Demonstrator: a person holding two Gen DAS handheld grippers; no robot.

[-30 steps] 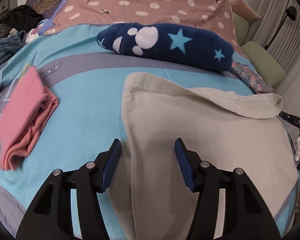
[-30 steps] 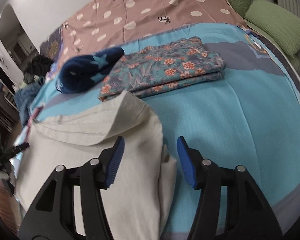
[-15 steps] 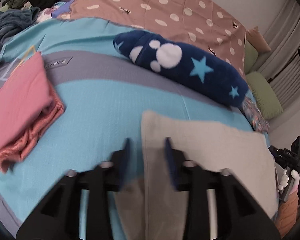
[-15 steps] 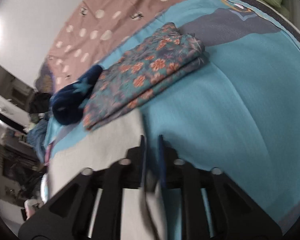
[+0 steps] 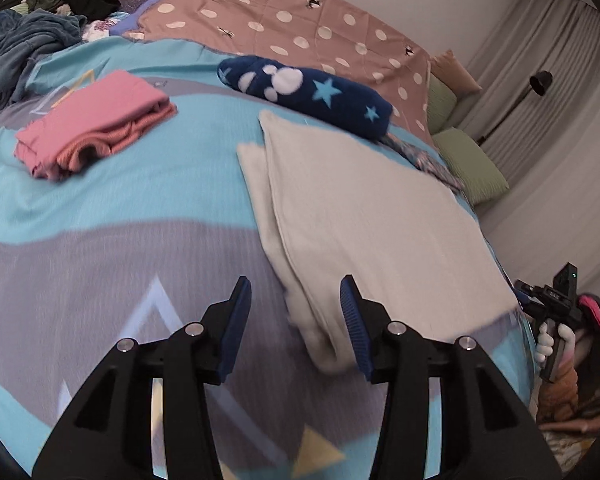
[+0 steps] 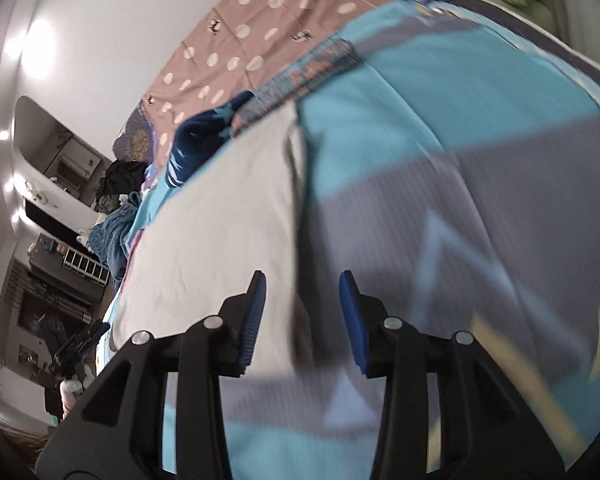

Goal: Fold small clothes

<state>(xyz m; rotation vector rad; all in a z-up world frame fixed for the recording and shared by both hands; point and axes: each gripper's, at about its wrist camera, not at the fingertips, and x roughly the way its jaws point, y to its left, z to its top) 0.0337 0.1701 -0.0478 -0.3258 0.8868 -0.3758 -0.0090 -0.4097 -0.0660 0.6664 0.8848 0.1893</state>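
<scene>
Folded since my last frame, cream cotton garment [image 5: 364, 216] lies doubled on blue bedspread [image 5: 100, 208]; left gripper [image 5: 296, 316] gapes empty, right gripper [image 6: 302, 312] fingers [image 6: 350, 320] opening, clear of cloth.

Left gripper [image 5: 294, 312] angled downward, jaws apart and empty, right gripper [image 6: 302, 308] likewise tilted down, jaws opening, gripping nothing

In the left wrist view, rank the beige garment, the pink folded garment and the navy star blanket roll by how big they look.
1. beige garment, clearly largest, though it also lies nearest the camera.
2. pink folded garment and navy star blanket roll: these look too alike to rank; the roll lies farther back, which may shrink it.
</scene>
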